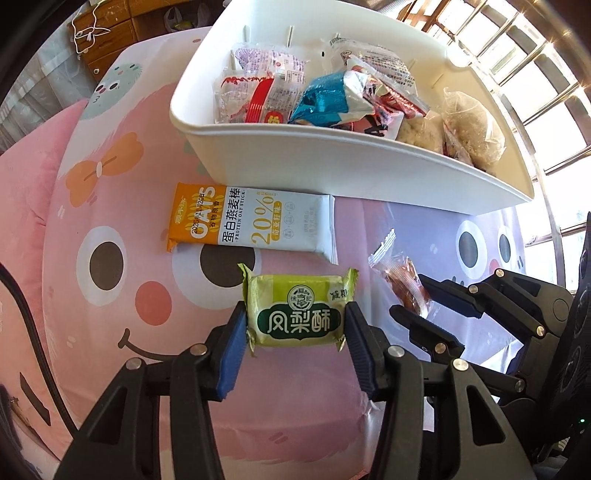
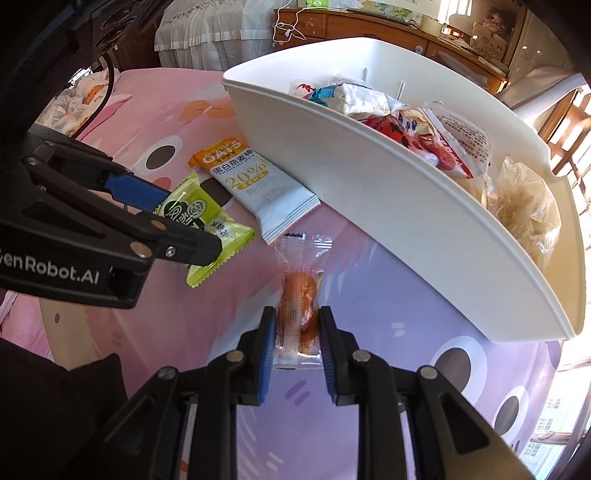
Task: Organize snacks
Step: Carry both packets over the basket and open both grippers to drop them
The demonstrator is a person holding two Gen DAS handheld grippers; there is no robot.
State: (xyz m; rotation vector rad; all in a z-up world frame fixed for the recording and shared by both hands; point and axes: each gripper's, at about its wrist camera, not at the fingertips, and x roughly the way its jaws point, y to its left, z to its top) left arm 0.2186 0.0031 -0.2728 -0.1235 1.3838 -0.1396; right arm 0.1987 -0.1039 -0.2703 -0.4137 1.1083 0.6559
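Here, largest first.
Cloth (image 1: 110, 332): pink cartoon print, fills lower frame.
White bin (image 1: 332, 162): upper right, heaped snacks, far end cropped.
Oat bar (image 1: 251, 223): centre, touching the bin.
Left gripper (image 1: 295, 325): clamped on green pastry (image 1: 295, 310).
Right gripper (image 2: 297, 328): pinching clear packet (image 2: 299, 295), contents blurred.

white bin (image 2: 424, 236): far end cut off | bin snacks (image 1: 332, 99): overlapping, partly hidden

A pink cartoon-print bedsheet (image 1: 110, 314), wooden dresser (image 2: 369, 26) and window grille (image 1: 535, 74).
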